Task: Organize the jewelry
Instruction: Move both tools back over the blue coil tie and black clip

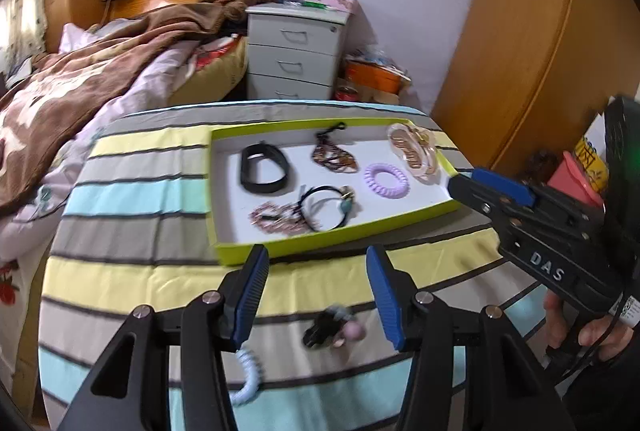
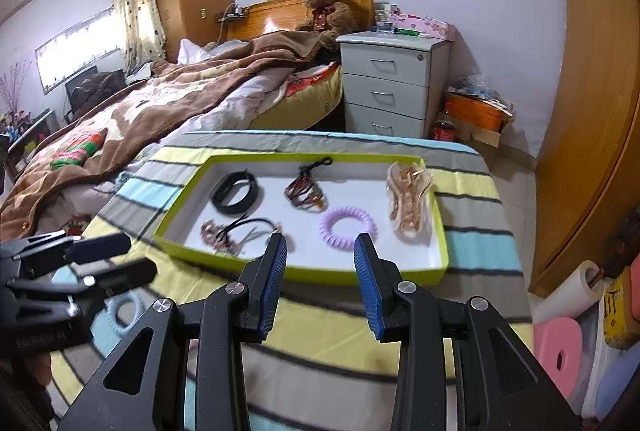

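Observation:
A lime-rimmed white tray (image 1: 320, 243) lies on the striped cloth. It holds a black band (image 1: 264, 169), a brown beaded bracelet (image 1: 334, 155), a purple spiral tie (image 1: 386, 179), a clear pink hair claw (image 1: 414, 151), a black hair tie (image 1: 326, 207) and a pink beaded bracelet (image 1: 276, 219). My left gripper (image 1: 316, 263) hovers open before the tray's near rim, nothing between its pads. Under it on the cloth lie a black clip with a pink bead (image 1: 332, 327) and a pale blue spiral tie (image 1: 250, 371). My right gripper (image 2: 320, 247) stands open and empty over the near rim (image 2: 360, 277).
The cloth-covered table ends just past the tray. A bed with a brown blanket (image 2: 160, 103) is on the left, and a grey drawer unit (image 2: 392, 87) stands behind. A wooden wardrobe (image 2: 592, 151), a pink stool (image 2: 560, 351) and a paper roll (image 2: 572, 295) crowd the right.

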`<move>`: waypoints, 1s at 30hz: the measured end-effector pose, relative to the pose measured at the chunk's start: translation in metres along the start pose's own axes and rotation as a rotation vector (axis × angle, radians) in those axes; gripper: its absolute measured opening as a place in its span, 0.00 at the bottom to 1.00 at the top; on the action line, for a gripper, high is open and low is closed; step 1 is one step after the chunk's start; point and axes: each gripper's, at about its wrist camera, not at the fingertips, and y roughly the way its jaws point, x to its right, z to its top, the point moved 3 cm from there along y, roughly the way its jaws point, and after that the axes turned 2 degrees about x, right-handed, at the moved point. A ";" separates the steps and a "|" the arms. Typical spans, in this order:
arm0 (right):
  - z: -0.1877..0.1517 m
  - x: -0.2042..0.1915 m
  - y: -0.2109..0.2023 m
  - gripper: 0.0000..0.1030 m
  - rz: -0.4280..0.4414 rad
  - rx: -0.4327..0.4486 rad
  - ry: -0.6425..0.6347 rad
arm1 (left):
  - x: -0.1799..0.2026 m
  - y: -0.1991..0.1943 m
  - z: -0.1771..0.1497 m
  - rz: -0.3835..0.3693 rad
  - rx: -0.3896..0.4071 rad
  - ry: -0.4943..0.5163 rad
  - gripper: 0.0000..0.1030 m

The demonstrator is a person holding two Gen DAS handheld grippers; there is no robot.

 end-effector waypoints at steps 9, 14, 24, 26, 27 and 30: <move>-0.034 -0.026 0.004 0.36 0.054 -0.054 -0.012 | -0.045 -0.025 -0.032 0.029 0.012 -0.100 0.52; -0.046 -0.041 0.013 0.46 0.112 -0.085 -0.004 | -0.063 -0.031 -0.047 0.049 0.012 -0.124 0.55; -0.059 -0.075 0.036 0.50 0.132 -0.165 -0.058 | -0.096 -0.037 -0.070 0.043 0.000 -0.183 0.60; -0.060 -0.077 0.041 0.50 0.132 -0.183 -0.053 | -0.100 -0.036 -0.074 0.034 -0.015 -0.192 0.60; -0.061 -0.078 0.043 0.50 0.130 -0.190 -0.054 | -0.102 -0.036 -0.076 0.030 -0.024 -0.198 0.60; -0.063 -0.081 0.050 0.50 0.115 -0.204 -0.059 | -0.108 -0.037 -0.079 0.026 -0.027 -0.208 0.60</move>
